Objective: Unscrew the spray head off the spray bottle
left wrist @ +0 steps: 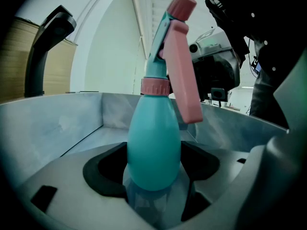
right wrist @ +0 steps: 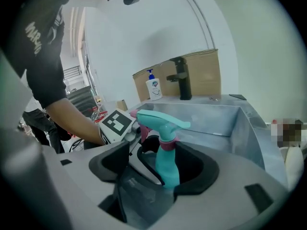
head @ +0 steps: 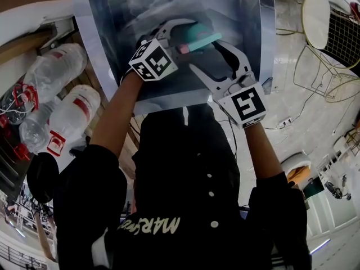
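Note:
A teal spray bottle [left wrist: 153, 143] stands upright over a steel sink [left wrist: 62, 123], with a pink collar [left wrist: 155, 86], a teal spray head [left wrist: 163, 37] and a pink trigger [left wrist: 184, 80]. My left gripper [left wrist: 153, 174] is shut on the bottle's lower body, both black pads against it. In the right gripper view my right gripper [right wrist: 158, 169] stands open around the bottle [right wrist: 168, 169] at about collar [right wrist: 166, 144] height, with a gap on the left side. From the head view the left gripper [head: 179, 34] and right gripper [head: 203, 55] meet at the bottle [head: 194, 35] above the sink.
A black faucet [right wrist: 182, 78], a soap pump bottle [right wrist: 153, 87] and a cardboard box [right wrist: 201, 75] stand behind the sink [right wrist: 211, 123]. Large clear plastic bottles [head: 62, 66] lie to the left of the person. A wire chair [head: 332, 32] is at the right.

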